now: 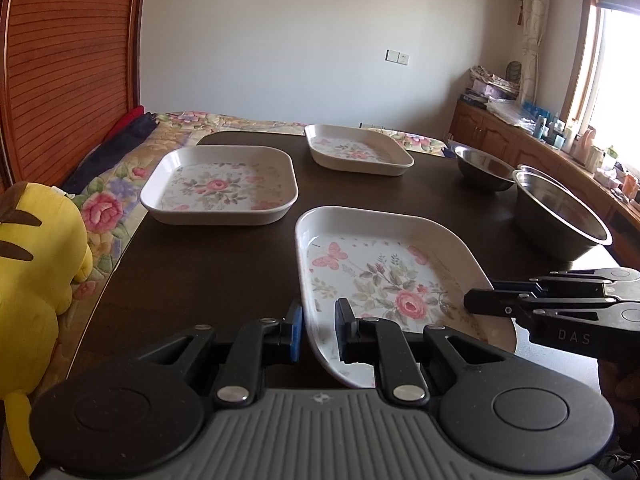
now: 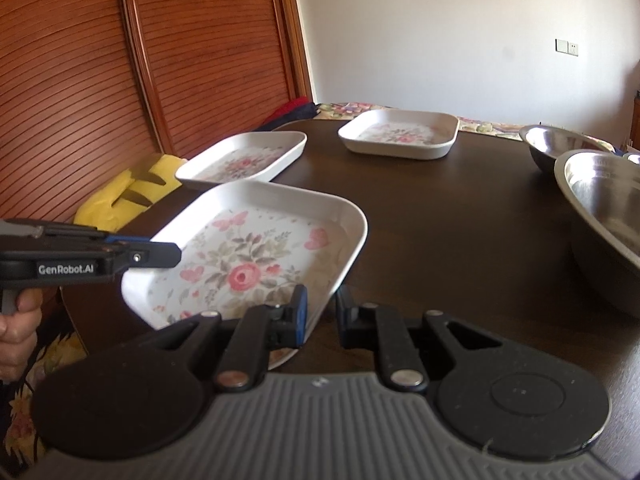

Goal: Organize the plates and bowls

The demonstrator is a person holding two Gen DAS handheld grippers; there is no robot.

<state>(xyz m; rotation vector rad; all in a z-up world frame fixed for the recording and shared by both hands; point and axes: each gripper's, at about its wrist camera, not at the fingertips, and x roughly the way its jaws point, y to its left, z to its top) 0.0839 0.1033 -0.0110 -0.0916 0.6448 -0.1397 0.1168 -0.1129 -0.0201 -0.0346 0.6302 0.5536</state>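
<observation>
A square white plate with a rose and butterfly print (image 1: 384, 276) (image 2: 256, 256) is nearest on the dark table (image 1: 200, 264). My left gripper (image 1: 318, 312) straddles its left rim, one finger inside and one outside, shut on it. My right gripper (image 2: 322, 304) clamps the opposite rim the same way. Each gripper also shows from the side in the other view: the right gripper (image 1: 476, 302) and the left gripper (image 2: 172, 254). Two matching floral plates lie farther back, one at the left (image 1: 220, 188) (image 2: 244, 160) and one at the far middle (image 1: 356, 150) (image 2: 400, 134).
A large steel bowl (image 1: 560, 216) (image 2: 608, 208) and a smaller one (image 1: 484, 168) (image 2: 560, 144) stand on the table's right side. A yellow plush toy (image 1: 36, 264) sits on the floral bedspread left of the table. A cluttered wooden cabinet (image 1: 520, 144) runs under the window.
</observation>
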